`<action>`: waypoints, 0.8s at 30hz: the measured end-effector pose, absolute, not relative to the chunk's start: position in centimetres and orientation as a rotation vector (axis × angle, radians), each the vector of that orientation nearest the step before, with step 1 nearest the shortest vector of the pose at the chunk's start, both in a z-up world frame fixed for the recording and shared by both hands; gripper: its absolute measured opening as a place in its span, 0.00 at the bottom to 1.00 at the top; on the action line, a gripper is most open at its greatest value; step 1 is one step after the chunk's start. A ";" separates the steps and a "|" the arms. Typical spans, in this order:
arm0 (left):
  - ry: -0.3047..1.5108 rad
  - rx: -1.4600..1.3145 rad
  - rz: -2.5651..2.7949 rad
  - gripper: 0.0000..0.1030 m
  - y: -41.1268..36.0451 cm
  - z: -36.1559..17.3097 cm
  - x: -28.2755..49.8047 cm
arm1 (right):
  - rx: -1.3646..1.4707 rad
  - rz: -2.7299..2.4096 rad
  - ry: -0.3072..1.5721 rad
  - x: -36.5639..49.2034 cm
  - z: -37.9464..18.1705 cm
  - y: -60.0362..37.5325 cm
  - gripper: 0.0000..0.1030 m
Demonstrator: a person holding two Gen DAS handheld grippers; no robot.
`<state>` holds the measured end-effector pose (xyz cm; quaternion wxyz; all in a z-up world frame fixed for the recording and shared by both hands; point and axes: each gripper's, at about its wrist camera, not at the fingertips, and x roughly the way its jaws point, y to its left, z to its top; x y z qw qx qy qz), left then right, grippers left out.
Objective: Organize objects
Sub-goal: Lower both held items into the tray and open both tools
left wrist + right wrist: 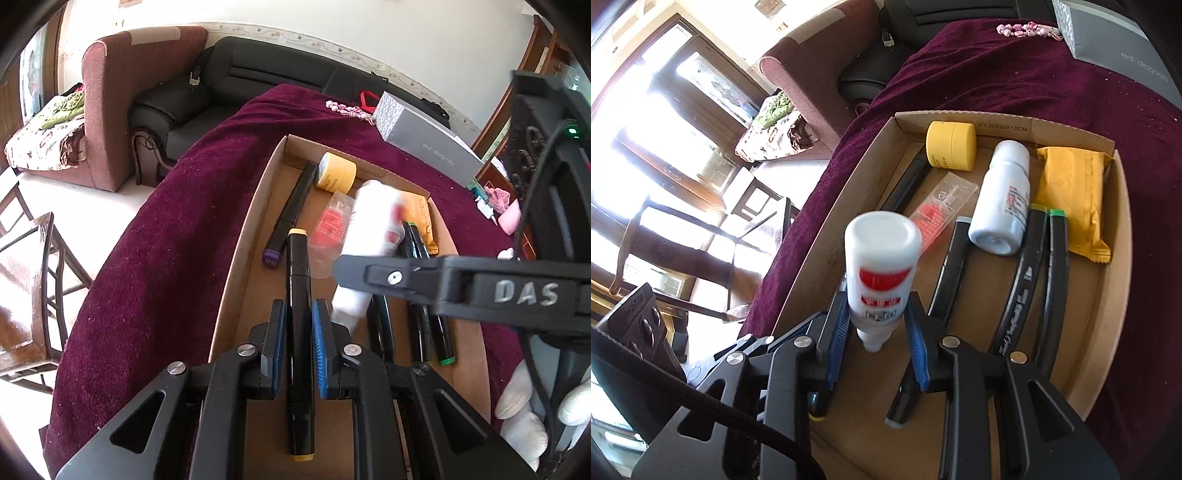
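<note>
A shallow cardboard tray (236,258) (820,236) lies on the maroon cloth. My left gripper (299,332) is shut on a black marker with yellow ends (298,280), held lengthwise over the tray. My right gripper (877,325) is shut on a white bottle with a red label (882,258) and holds it above the tray; the bottle shows blurred in the left wrist view (369,229). In the tray lie a second white bottle (1001,199), a yellow jar (951,146), a yellow packet (1071,195), a purple-capped marker (291,210), a clear red-printed sachet (938,210) and several black markers (1034,277).
A grey box (424,136) and pink beads (347,109) lie on the cloth beyond the tray. Small pink items (506,210) sit at the right. A black sofa (258,77), a brown armchair (122,96) and a wooden chair (33,288) stand to the left.
</note>
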<state>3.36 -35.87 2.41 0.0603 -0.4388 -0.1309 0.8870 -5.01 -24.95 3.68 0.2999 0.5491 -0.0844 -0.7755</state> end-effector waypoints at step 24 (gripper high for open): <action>-0.548 -1.233 2.741 0.16 -37.5 2.7 4.0 | 1.493 -2.056 -0.224 -4.7 1.9 -25.8 0.36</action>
